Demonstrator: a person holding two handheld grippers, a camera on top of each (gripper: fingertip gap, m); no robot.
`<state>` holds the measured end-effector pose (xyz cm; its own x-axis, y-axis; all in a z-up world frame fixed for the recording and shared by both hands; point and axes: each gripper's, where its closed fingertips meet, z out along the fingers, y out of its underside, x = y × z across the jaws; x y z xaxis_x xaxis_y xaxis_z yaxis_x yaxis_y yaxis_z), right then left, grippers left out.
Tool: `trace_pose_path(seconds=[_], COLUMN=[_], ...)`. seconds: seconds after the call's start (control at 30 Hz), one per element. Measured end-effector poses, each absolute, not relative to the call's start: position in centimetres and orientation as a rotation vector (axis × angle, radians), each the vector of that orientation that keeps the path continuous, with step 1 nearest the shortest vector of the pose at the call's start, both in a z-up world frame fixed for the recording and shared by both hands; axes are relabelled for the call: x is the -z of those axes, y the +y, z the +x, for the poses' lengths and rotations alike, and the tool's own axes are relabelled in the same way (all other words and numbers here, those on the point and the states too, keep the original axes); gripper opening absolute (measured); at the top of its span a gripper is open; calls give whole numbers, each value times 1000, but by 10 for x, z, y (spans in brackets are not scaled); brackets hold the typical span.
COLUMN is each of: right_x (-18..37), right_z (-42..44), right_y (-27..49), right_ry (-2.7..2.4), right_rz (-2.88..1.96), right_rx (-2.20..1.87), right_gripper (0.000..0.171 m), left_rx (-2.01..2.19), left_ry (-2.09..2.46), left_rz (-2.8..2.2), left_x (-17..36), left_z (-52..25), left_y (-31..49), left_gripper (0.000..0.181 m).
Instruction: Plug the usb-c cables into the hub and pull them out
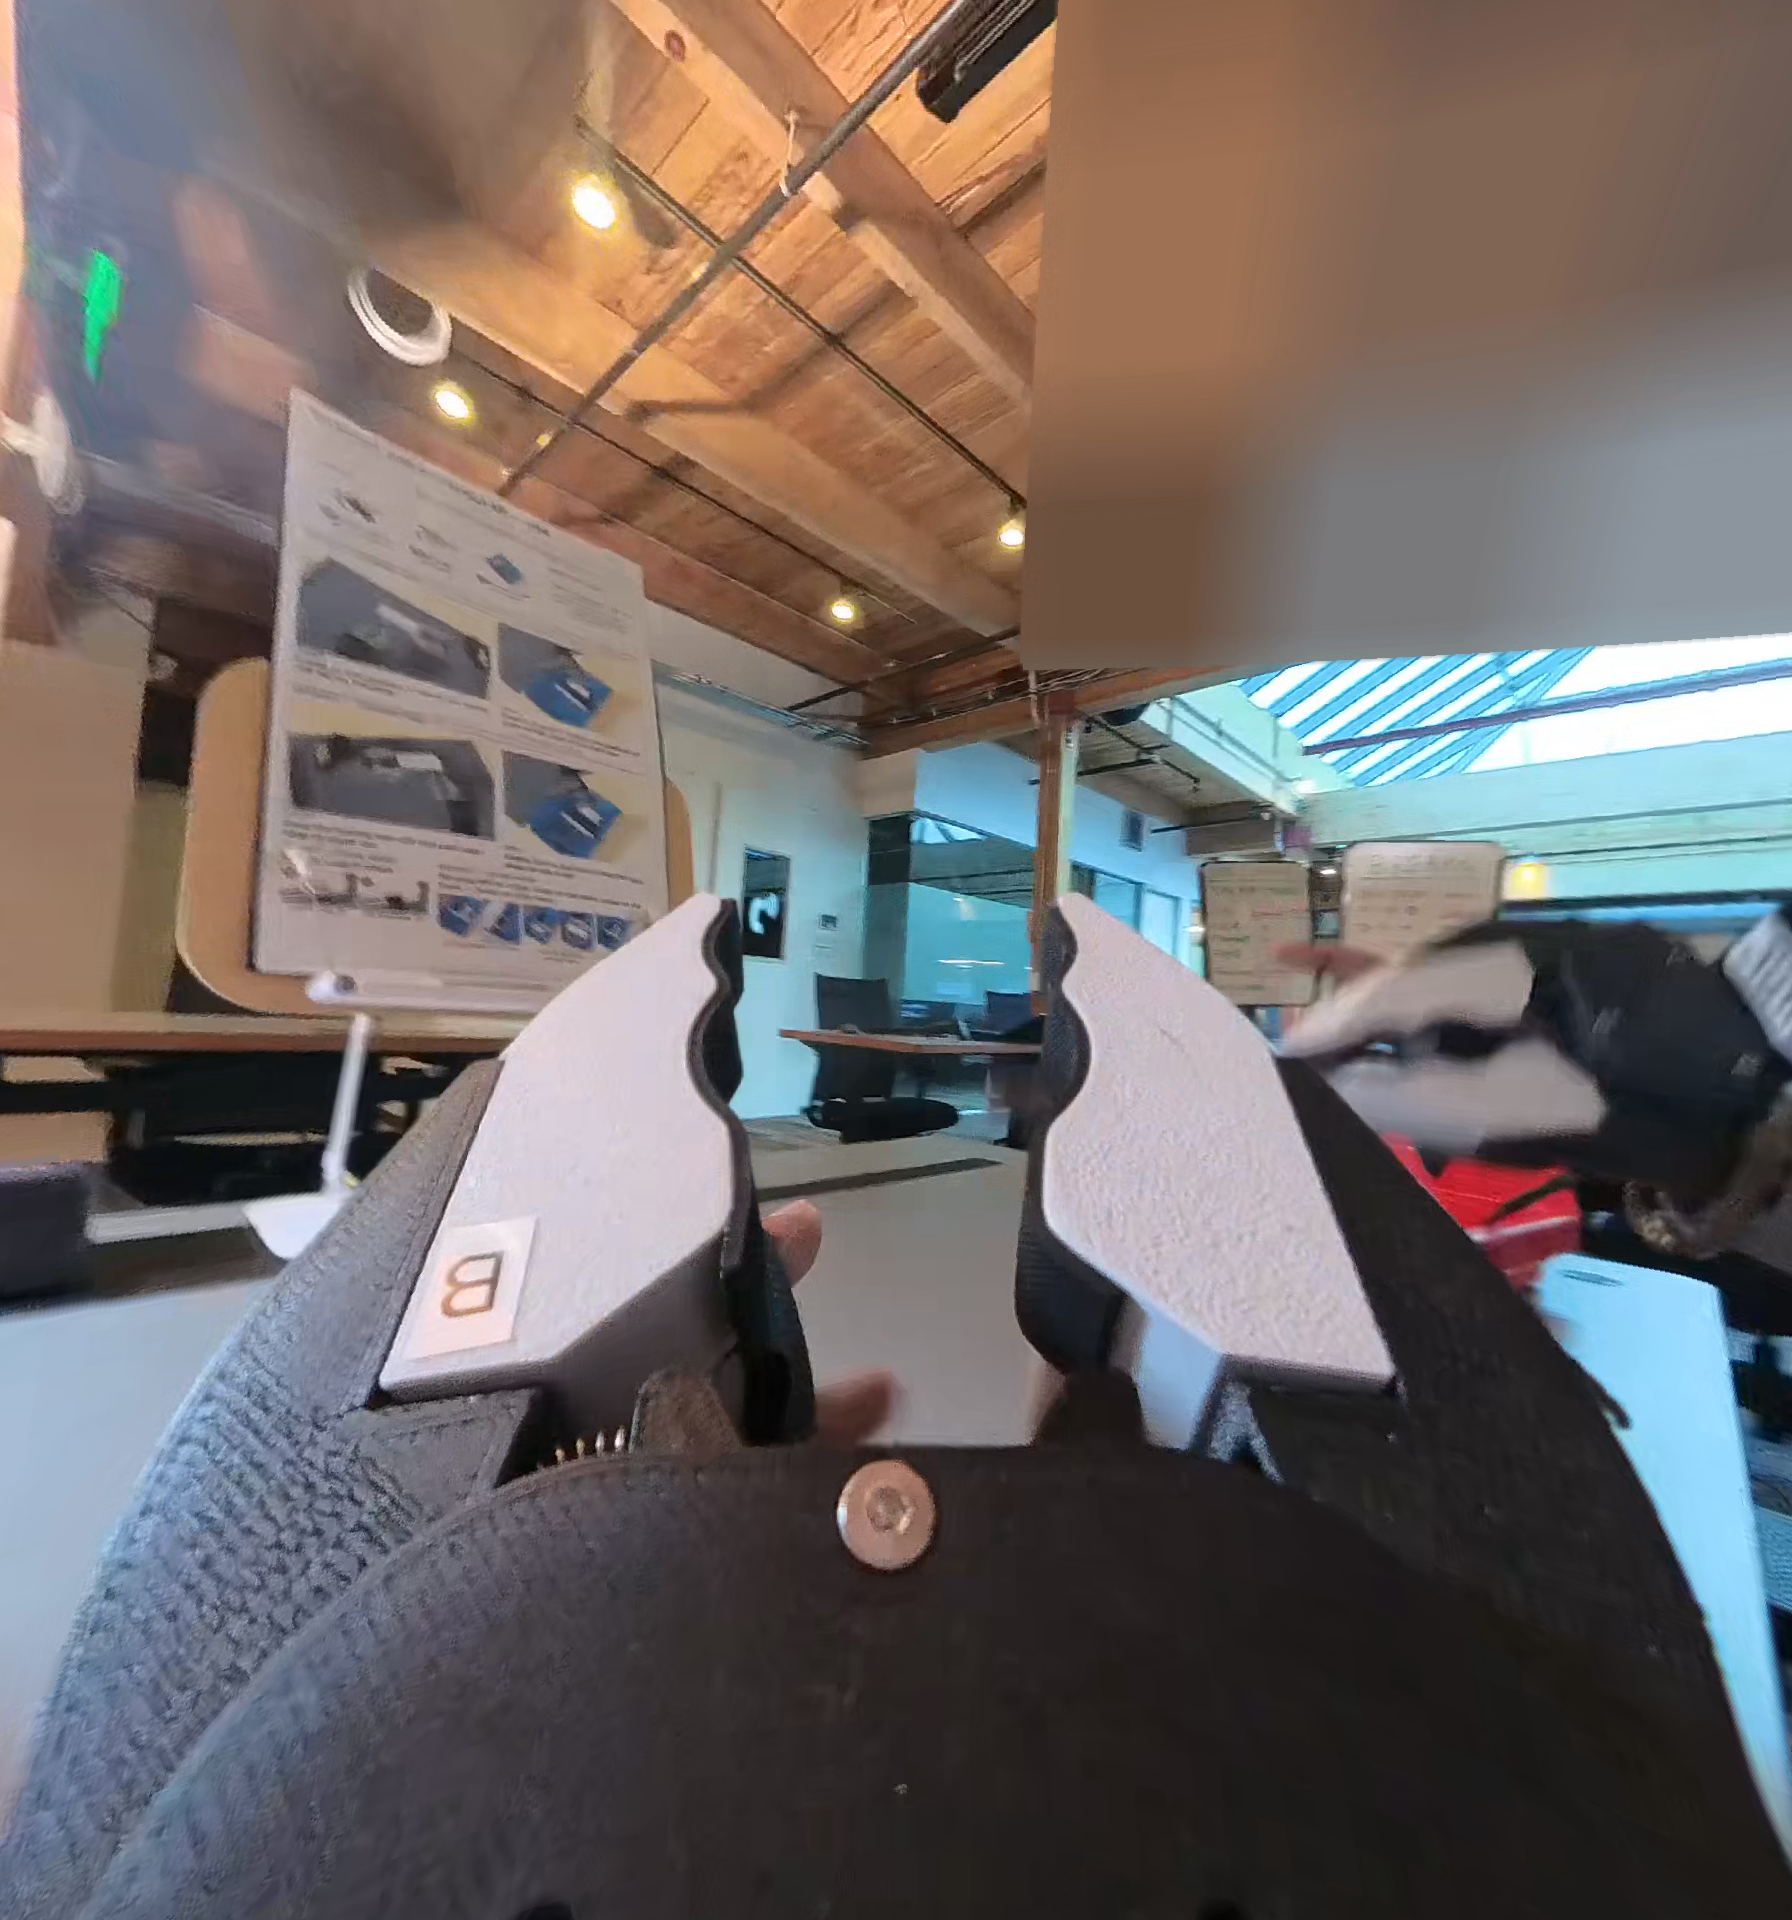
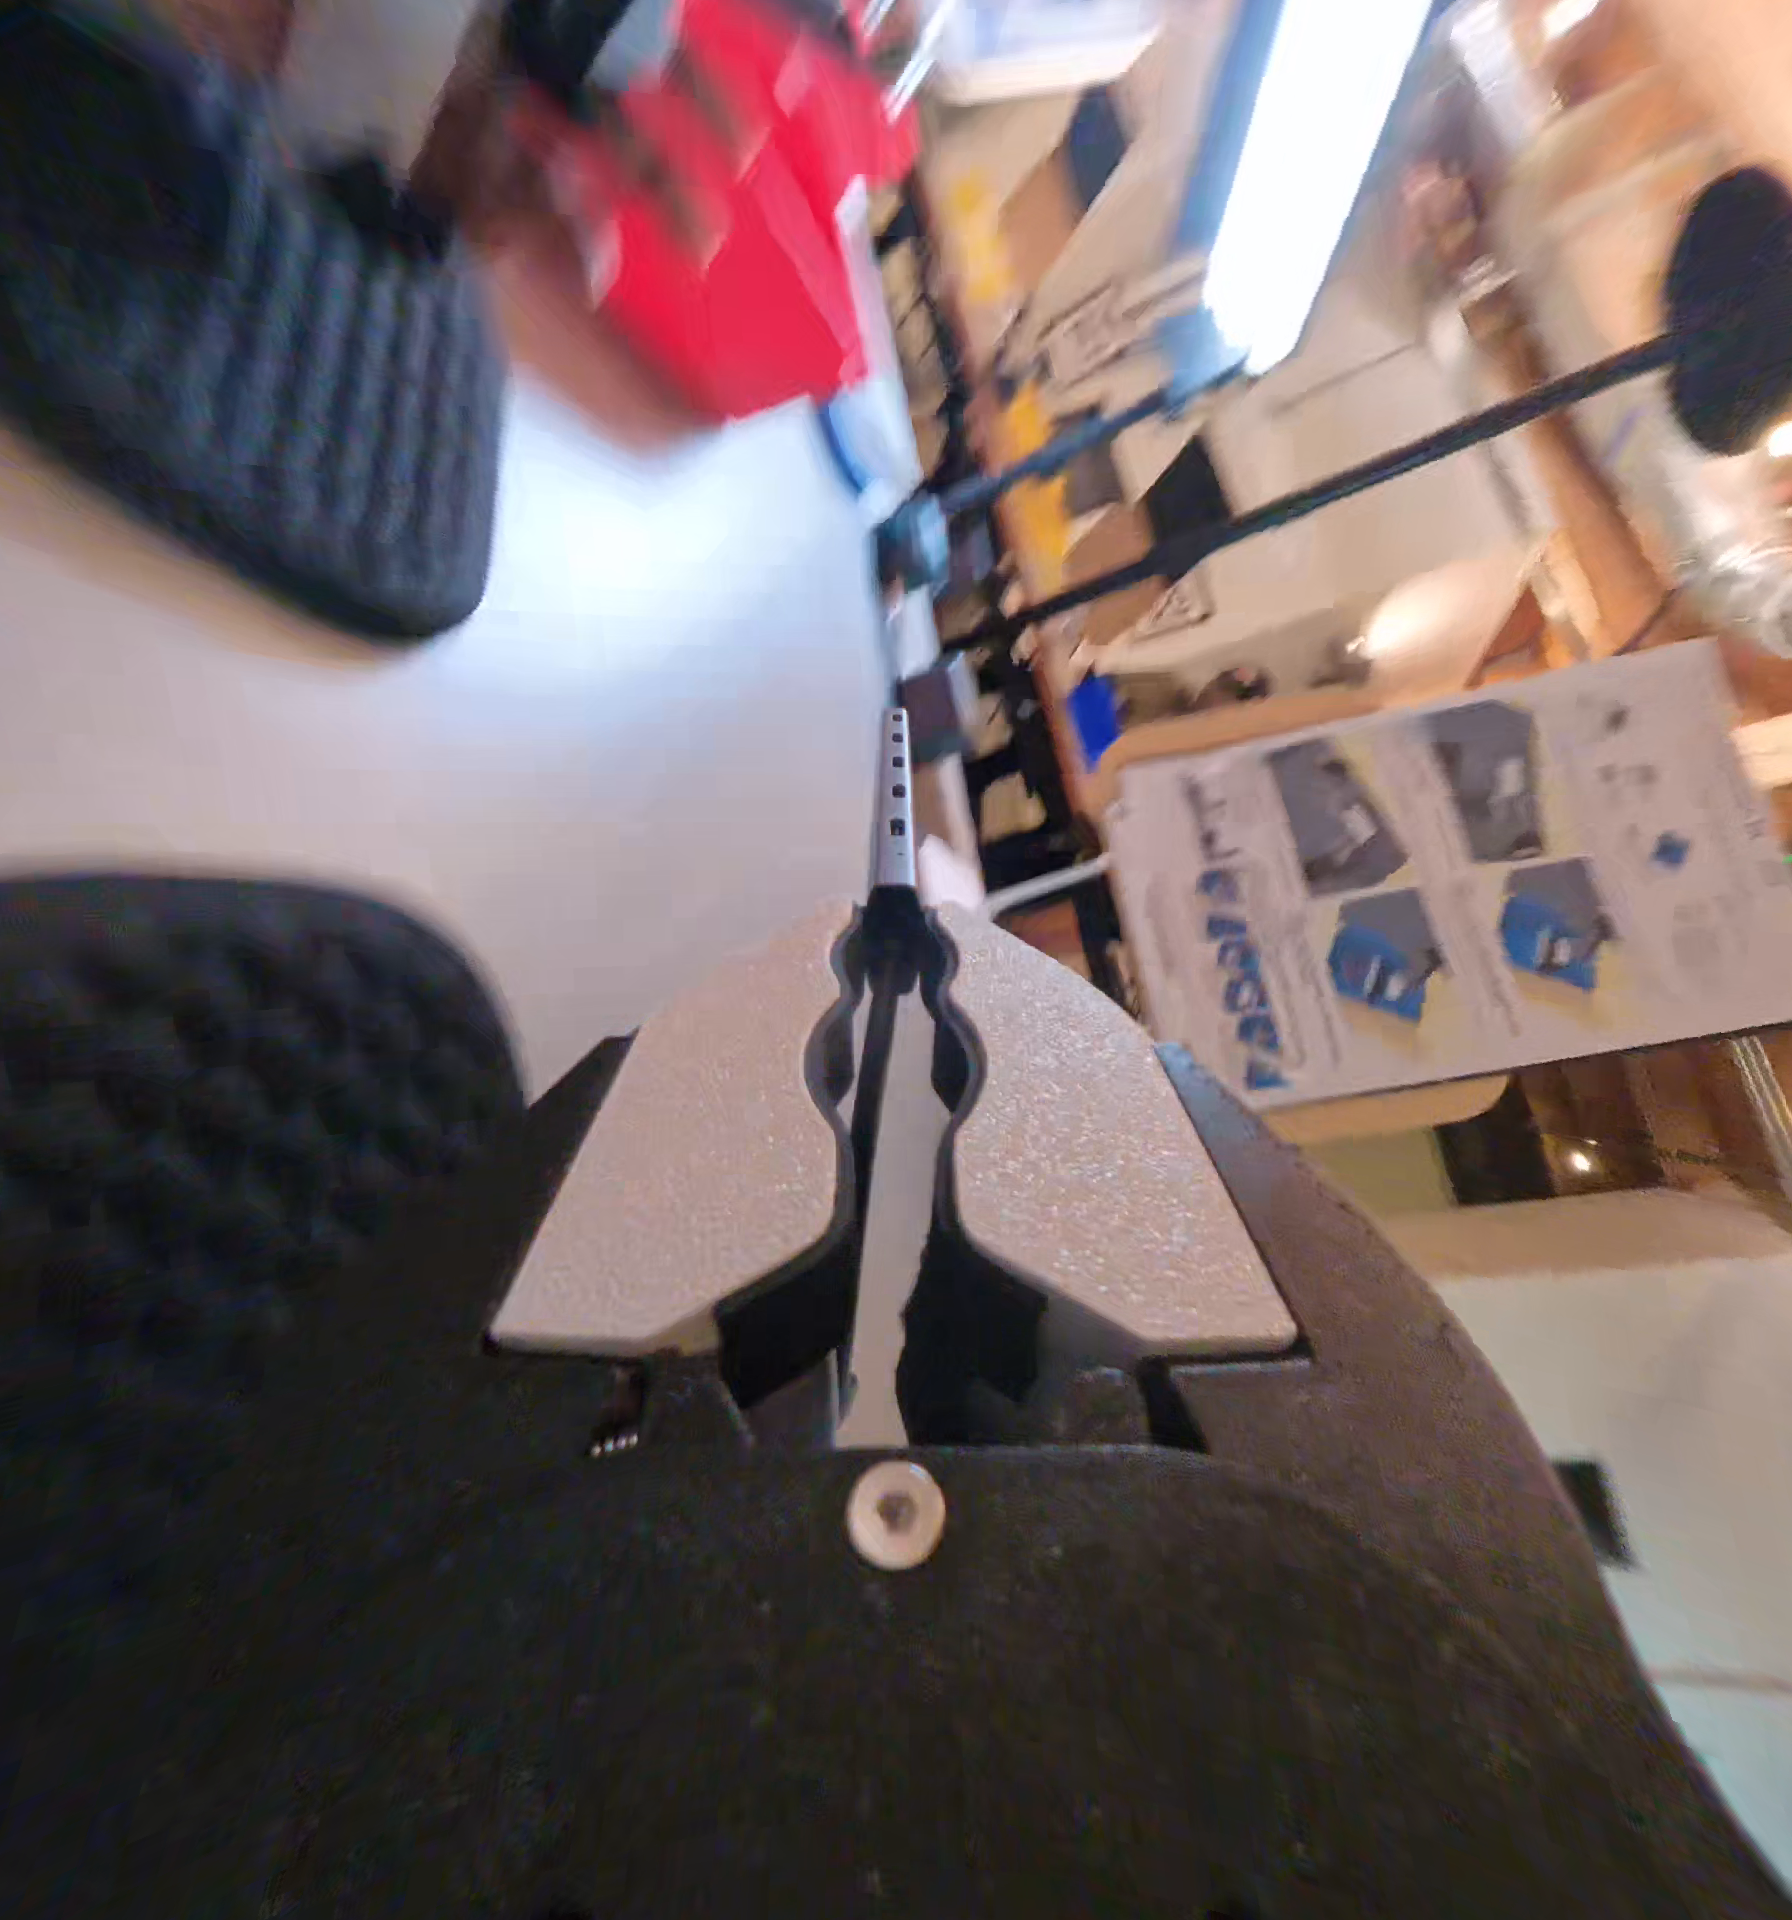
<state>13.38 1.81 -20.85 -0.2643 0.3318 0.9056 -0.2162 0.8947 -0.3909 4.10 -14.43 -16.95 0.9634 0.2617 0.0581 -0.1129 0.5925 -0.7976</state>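
In the right wrist view my right gripper point(image 2: 892, 925) is shut on the black cable end of a slim silver hub point(image 2: 897, 800). The hub sticks straight out past the fingertips, with its row of ports showing. Its black cable point(image 2: 871, 1060) runs back between the fingers. In the left wrist view my left gripper point(image 1: 887, 935) is open and empty, tilted up toward the room. A person's fingertips point(image 1: 798, 1236) show behind its jaws. The right gripper point(image 1: 1557, 1039) appears blurred at the right edge of that view. No loose usb-c cable shows in either view.
A white table point(image 2: 248, 748) lies below. Black textured shapes point(image 2: 217, 343), blurred, fill the left of the right wrist view. A printed sheet on a stand point(image 1: 456, 727) stands at the table's far side, also visible in the right wrist view point(image 2: 1443, 883). Red bins point(image 1: 1494, 1205) sit at the right.
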Motion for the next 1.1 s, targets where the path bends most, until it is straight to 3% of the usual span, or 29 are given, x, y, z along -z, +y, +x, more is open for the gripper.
trace_pose_path(seconds=[0.17,0.47,0.53,0.67,0.8,0.97,1.1], right_x=[291,315,315,299,246,161,170], right_z=[139,144,147,152,157,173,173], right_y=[31,25,21,17,1,-8,-26], right_ry=[-1922,-1962,-1964,-1919,-1713,-1201,-1121], right_rz=[-22,-104,-119,-231,-434,-493,-463], right_rx=[-200,-288,-347,-551,-1070,-1640,-1744], right_gripper=[9,10,22,51,72,73,75], left_rx=[-199,-189,-187,-191,-192,-211,-222], left_ry=[-180,-171,-167,-160,-151,-126,-107], left_rz=[-941,-933,-931,-934,-942,-947,-1056], left_x=[182,182,182,182,183,181,175], left_z=[42,44,45,46,48,53,62], left_y=[-135,-135,-135,-134,-132,-132,-133], left_gripper=[56,56,56,56,56,55,47])
